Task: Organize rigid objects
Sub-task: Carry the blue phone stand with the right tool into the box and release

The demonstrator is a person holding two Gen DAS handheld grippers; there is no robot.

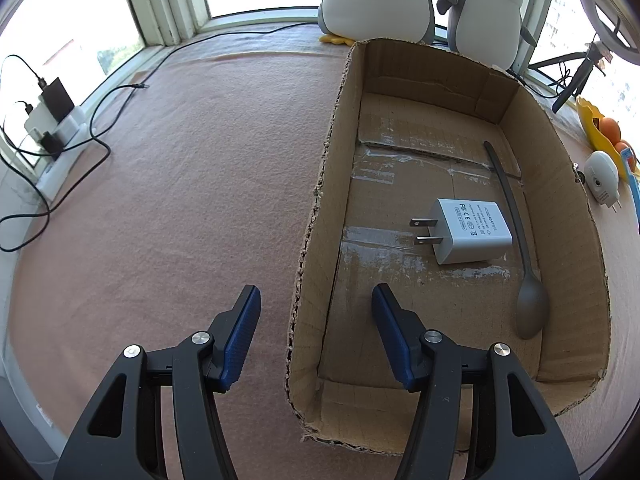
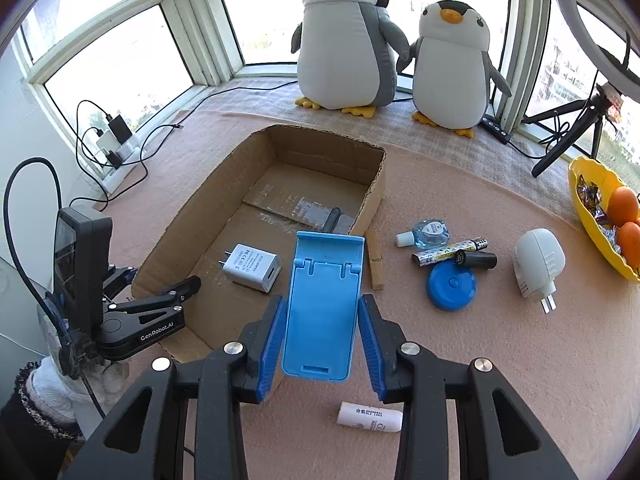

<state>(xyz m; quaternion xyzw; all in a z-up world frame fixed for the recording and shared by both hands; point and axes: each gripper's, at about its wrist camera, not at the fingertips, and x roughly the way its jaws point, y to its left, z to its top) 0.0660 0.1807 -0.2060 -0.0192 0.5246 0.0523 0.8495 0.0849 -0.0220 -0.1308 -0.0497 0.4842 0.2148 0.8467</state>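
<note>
Blue phone stand (image 2: 322,308) in right claw (image 2: 323,334), beside cardboard box (image 2: 224,200).

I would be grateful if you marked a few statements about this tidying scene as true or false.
1. The right gripper holds a blue phone stand. True.
2. The cardboard box is empty. False: a white charger and a spoon lie inside.
3. The left gripper holds the spoon. False: nothing is between its fingers.
4. A blue round lid lies outside the box. True.
</note>
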